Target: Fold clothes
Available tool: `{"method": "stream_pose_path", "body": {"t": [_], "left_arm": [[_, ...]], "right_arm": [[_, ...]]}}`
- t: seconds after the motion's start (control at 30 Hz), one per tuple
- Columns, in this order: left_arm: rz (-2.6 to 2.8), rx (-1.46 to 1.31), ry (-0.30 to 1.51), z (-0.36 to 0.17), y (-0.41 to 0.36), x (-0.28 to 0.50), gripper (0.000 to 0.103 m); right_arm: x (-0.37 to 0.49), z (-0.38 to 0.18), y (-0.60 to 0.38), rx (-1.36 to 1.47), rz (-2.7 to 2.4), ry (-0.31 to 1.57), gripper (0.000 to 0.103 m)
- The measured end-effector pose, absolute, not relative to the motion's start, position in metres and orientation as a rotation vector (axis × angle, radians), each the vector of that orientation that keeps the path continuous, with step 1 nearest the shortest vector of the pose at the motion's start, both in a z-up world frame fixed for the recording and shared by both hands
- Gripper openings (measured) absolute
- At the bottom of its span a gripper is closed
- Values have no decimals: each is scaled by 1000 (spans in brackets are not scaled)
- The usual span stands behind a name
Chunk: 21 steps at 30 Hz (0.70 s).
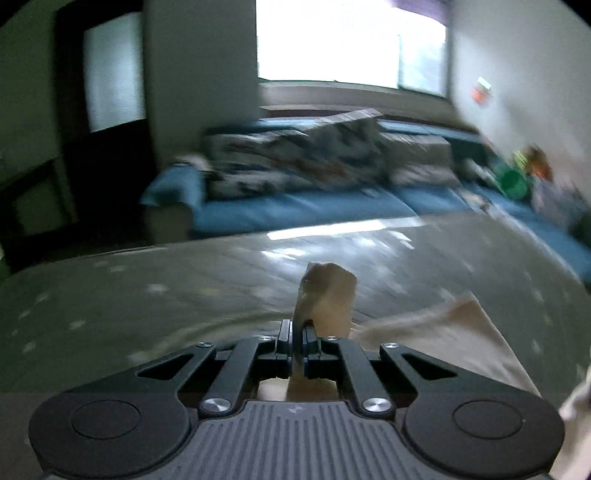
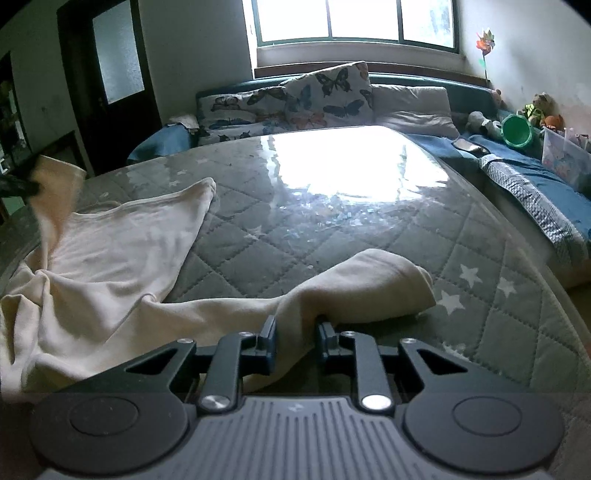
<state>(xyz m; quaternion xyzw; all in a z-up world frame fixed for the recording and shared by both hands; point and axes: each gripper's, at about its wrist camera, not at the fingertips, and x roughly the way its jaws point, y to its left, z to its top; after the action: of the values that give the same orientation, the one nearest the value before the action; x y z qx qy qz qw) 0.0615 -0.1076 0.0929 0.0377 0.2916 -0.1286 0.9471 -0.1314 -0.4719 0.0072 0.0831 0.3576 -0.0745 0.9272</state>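
Over the quilted tabletop, my left gripper has its fingers pressed together on a corner of the cream garment, which trails off rightward. From the right wrist, my right gripper has fingers spread around a rolled fold; the cloth's long axis runs left toward my other hand.

Both cameras sit on the grippers, low and close over the mattress, each looking forward and downward along its fingers toward the window. The left view is blurred. Both share the mattress, the cream cloth, the pillows below the window and the door left of it.
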Motion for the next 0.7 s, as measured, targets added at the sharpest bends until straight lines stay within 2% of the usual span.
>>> {"method": "stream_pose_path", "body": {"t": [0.23,0.43,0.5,0.53,0.63,0.7], "left_arm": [[-43,-40,567,116,-28,23,5],[61,-138,663,107,13,7,6],[90,-130,668,103,18,11,13],[119,-132,667,101,21,14,26],[155,-171,684,89,38,27,49],[172,-197,697,80,51,30,50]], "right_arm": [[-132,6,-471,164,-160,731,23],[-131,6,-469,147,-168,729,25],[-131,6,-468,141,-165,730,27],[-130,6,-468,138,-164,731,28],[-130,6,-467,131,-161,735,29],[-130,7,-467,131,-160,738,32]]}}
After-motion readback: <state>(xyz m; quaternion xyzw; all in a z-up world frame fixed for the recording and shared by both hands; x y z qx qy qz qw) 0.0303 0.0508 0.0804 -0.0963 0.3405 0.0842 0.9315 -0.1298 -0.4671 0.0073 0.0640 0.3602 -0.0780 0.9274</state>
